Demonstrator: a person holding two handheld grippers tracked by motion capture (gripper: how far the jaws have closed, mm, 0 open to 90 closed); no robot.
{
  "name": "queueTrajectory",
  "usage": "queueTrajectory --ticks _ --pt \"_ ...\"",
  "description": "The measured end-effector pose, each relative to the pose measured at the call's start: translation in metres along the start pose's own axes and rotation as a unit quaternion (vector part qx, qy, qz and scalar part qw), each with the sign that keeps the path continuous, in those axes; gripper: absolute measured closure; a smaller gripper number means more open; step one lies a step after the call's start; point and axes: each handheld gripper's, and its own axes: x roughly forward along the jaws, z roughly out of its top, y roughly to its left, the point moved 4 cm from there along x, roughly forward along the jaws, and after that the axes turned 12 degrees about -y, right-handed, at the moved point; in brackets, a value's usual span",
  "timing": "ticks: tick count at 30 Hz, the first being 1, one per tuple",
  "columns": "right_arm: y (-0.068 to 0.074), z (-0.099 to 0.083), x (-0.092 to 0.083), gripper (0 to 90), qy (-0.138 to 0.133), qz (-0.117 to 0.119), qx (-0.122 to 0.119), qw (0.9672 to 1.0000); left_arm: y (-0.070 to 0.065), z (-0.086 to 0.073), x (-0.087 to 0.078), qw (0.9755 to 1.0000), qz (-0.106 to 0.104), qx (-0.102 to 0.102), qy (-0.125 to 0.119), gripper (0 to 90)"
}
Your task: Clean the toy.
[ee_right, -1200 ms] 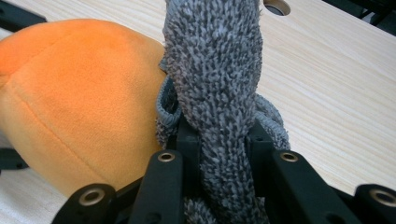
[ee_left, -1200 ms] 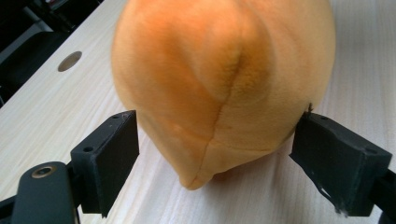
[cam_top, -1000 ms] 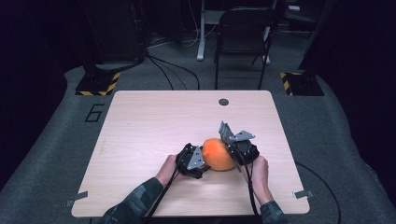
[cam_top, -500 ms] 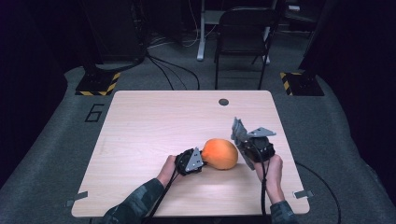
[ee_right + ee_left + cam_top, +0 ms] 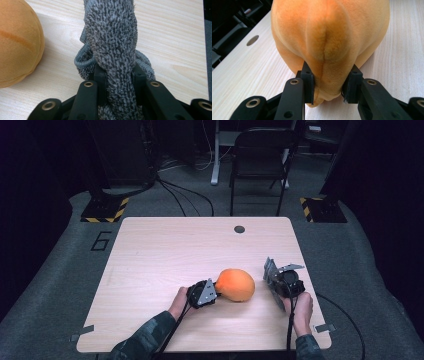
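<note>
An orange plush toy (image 5: pixel 235 284), rounded and egg-like with a short, velvety pile and a raised seam running down its near end, is seen lying on the pale wooden table (image 5: pixel 165 250) towards the front edge, slightly right of centre. Its narrow near end is pinched by the left gripper (image 5: pixel 328 83), whose black, angular plastic jaws have just been closing and are now pressed into the soft fabric from both sides, so that the stuffing is squeezed into a ridge between them. In the high view the left gripper (image 5: pixel 214 292) is placed just left of the toy, touching it. A grey cloth (image 5: pixel 112 47) of coarse, nubby, looped microfibre with a corded hem is clamped in the right gripper (image 5: pixel 116 75), its jaws drawn narrow around a bunched fold that stands up between them. The right gripper (image 5: pixel 276 281) is held near the table's right edge, apart from the toy. The tabletop is marked by straight, fine grain, and a small round dark hole (image 5: pixel 239 229) is set near its far edge.
</note>
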Motion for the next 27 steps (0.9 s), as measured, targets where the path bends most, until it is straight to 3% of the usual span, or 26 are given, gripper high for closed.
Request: queueTrajectory --ticks 1,4,7,9,11,13,15,20,21,23,24,25,26,27 --pt "0.000 0.001 -0.001 73.1 -0.001 0.001 0.000 1.0000 -0.001 0.001 0.000 0.9999 0.007 0.000 -0.016 70.0" --pt "0.000 0.002 -0.002 73.0 -0.003 -0.001 0.004 1.0000 -0.001 0.005 -0.002 0.9996 0.012 0.000 -0.026 74.2" --pt "-0.002 0.002 -0.003 73.0 -0.006 -0.001 0.004 1.0000 0.001 0.010 -0.006 0.9991 0.011 -0.018 -0.036 75.4" --pt "-0.004 0.003 -0.004 73.0 -0.009 -0.002 0.006 0.9999 0.004 0.014 -0.009 0.9976 0.009 -0.053 -0.043 75.8" --pt "-0.006 0.003 -0.006 73.0 -0.012 -0.003 0.010 0.9999 0.009 0.021 -0.013 0.9943 0.003 -0.091 -0.056 75.7" --pt "-0.007 0.005 -0.007 73.0 -0.015 -0.004 0.012 0.9998 0.013 0.029 -0.019 0.9889 -0.002 -0.132 -0.069 75.6" --pt "-0.007 0.006 -0.009 73.0 -0.016 -0.005 0.014 0.9998 0.018 0.036 -0.025 0.9816 -0.006 -0.175 -0.077 75.5" --pt "-0.007 0.008 -0.010 73.0 -0.021 -0.005 0.012 0.9997 0.026 0.041 -0.034 0.9587 -0.013 -0.271 -0.086 75.3" --pt "-0.007 0.008 -0.010 73.0 -0.025 -0.006 0.011 0.9996 0.027 0.041 -0.035 0.9543 -0.014 -0.286 -0.086 75.2" --pt "-0.005 0.009 -0.011 73.0 -0.022 -0.003 0.007 0.9997 0.028 0.039 -0.035 0.9491 -0.019 -0.305 -0.078 75.1" --pt "-0.004 0.009 -0.011 73.0 -0.020 -0.003 0.010 0.9997 0.028 0.037 -0.034 0.9452 -0.021 -0.317 -0.076 75.1" --pt "-0.004 0.009 -0.011 73.0 -0.021 -0.003 0.008 0.9998 0.028 0.036 -0.033 0.9442 -0.021 -0.321 -0.073 75.1" --pt "-0.004 0.009 -0.011 73.0 -0.022 -0.002 0.006 0.9997 0.027 0.033 -0.031 0.9386 -0.024 -0.338 -0.067 75.1" --pt "-0.003 0.010 -0.011 73.0 -0.023 -0.002 0.008 0.9997 0.027 0.031 -0.029 0.9368 -0.025 -0.344 -0.061 75.0"
